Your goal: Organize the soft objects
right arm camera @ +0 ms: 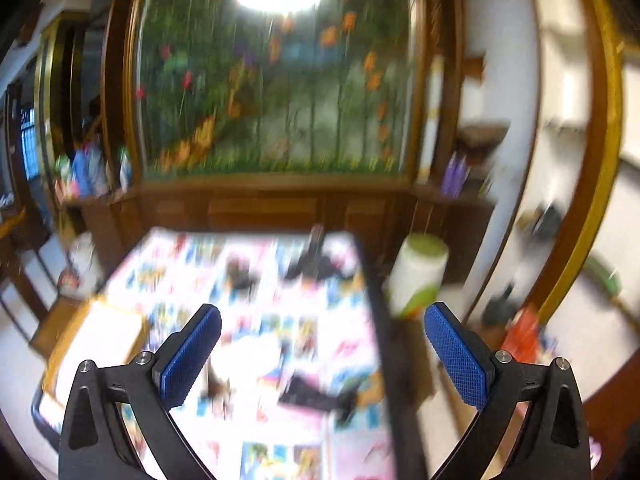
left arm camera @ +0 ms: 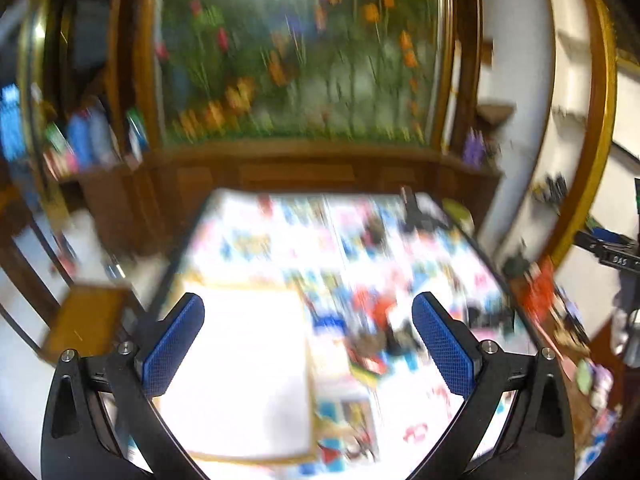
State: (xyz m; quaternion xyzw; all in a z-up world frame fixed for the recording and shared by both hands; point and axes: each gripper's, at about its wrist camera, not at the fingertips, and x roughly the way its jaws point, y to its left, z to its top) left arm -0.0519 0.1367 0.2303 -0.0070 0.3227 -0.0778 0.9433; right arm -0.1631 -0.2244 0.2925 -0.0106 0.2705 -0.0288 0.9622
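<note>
Both views are motion-blurred. My left gripper [left arm camera: 308, 320] is open and empty above a table with a bright patterned cover [left arm camera: 280, 232]. Below it lies a white box with a tan rim [left arm camera: 240, 368]. Right of the box is a blurred red and dark heap of small objects [left arm camera: 384, 320]. My right gripper [right arm camera: 322, 332] is open and empty above the same cover [right arm camera: 256, 320]. Dark blurred objects [right arm camera: 316, 396] lie between its fingers, and more sit at the far edge [right arm camera: 316, 264]. The white box shows at the left [right arm camera: 100, 344].
A white cylinder with a green top [right arm camera: 420, 276] stands past the table's right edge. A wooden cabinet with a floral panel [left arm camera: 296, 64] is behind the table. Bottles [left arm camera: 84, 136] stand on its left shelf. A wooden stool [left arm camera: 84, 320] is left of the table.
</note>
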